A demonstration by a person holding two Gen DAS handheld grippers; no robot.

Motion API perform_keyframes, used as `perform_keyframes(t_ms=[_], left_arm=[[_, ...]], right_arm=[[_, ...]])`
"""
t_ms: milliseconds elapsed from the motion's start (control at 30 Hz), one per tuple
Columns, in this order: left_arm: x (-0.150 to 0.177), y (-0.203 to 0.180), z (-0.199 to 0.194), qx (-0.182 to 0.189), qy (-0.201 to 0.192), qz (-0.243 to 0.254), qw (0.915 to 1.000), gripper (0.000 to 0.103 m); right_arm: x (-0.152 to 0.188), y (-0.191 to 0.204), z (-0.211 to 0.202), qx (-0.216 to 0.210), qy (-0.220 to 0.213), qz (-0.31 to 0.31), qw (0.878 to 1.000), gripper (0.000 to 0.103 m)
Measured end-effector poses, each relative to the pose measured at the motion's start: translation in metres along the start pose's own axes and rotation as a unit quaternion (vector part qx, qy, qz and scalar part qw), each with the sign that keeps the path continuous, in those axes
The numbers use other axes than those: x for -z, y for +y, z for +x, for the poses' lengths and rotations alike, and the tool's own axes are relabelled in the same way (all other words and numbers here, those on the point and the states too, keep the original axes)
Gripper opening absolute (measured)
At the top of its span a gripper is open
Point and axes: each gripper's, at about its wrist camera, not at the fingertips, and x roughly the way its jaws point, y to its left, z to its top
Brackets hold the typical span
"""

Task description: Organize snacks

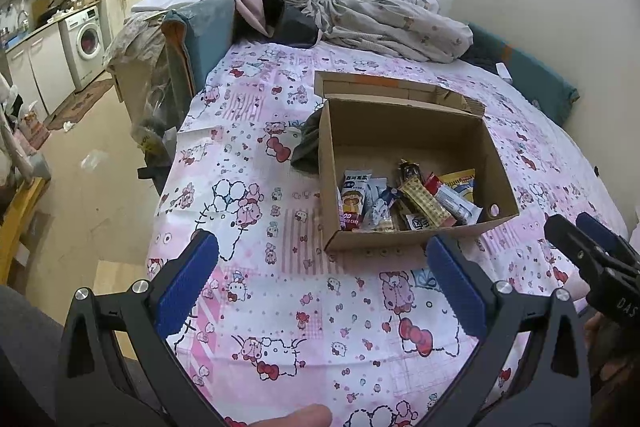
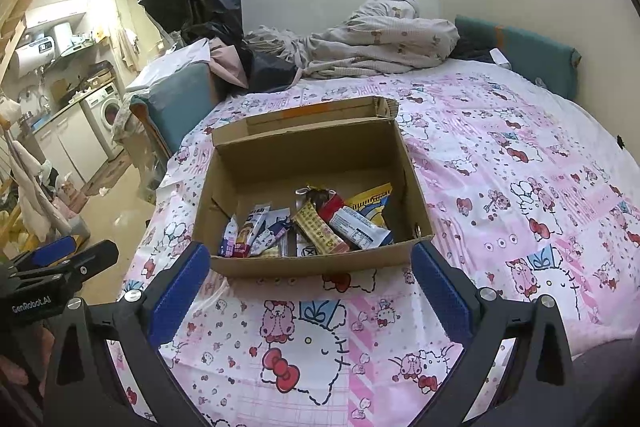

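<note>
An open cardboard box stands on a bed with a pink cartoon sheet. Several wrapped snacks lie in its near half. The box also shows in the right wrist view, with the snacks inside. My left gripper is open and empty, held just short of the box's near wall. My right gripper is open and empty at the box's near wall. Each gripper shows at the edge of the other's view: the right one, the left one.
Crumpled bedding and a dark bag lie at the far end of the bed. A teal cushion stands at the bed's left corner. A dark cloth lies left of the box. Left is a floor and a washing machine.
</note>
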Motion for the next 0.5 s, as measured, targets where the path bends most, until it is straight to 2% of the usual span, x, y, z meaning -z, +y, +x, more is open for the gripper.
perform_keyframes(t_ms=[500], left_arm=[[0.0005,-0.0026,0.0004,0.003,-0.001,0.002,1.0000,0.103]], right_arm=[[-0.0003,-0.0001,0.0048,0.003,0.006,-0.006,1.000,0.103]])
